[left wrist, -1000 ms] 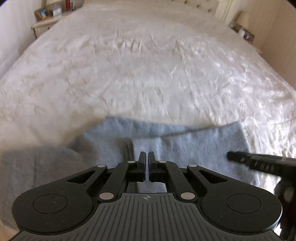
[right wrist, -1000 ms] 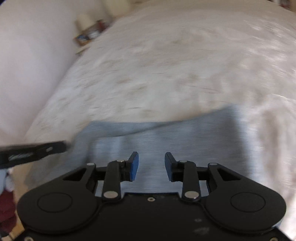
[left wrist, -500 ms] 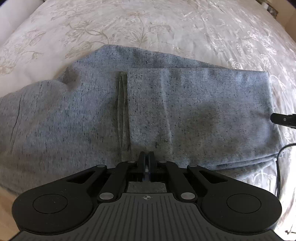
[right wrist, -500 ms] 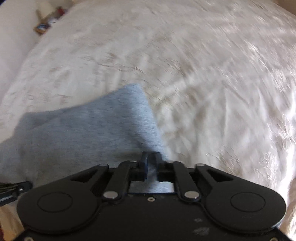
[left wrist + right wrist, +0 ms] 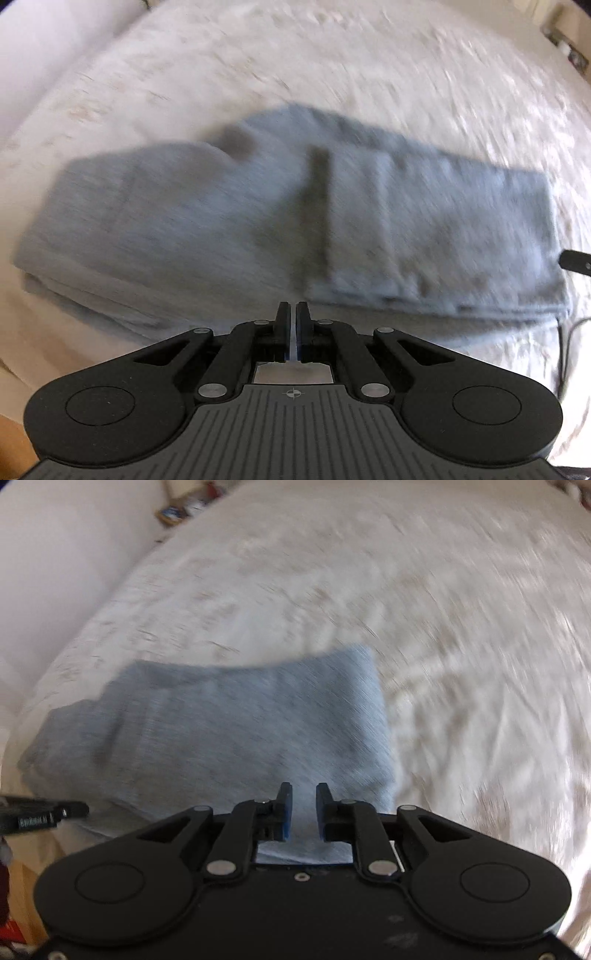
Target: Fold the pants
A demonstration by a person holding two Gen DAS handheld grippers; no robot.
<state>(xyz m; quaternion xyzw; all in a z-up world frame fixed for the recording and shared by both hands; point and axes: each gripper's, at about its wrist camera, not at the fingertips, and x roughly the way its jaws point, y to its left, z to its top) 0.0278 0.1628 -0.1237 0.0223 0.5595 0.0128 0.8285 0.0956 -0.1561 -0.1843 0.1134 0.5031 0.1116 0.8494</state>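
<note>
The left hand-held gripper (image 5: 294, 314) has its two fingers pressed almost together, with only a thin slit between them. The right hand-held gripper (image 5: 304, 797) has its fingers a little apart, with a small gap showing.

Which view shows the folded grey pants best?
The left wrist view: the pants lie nearly whole across the frame, folds and stacked edges visible, though blurred. The right wrist view shows only their right portion, partly hidden behind the gripper.
</note>
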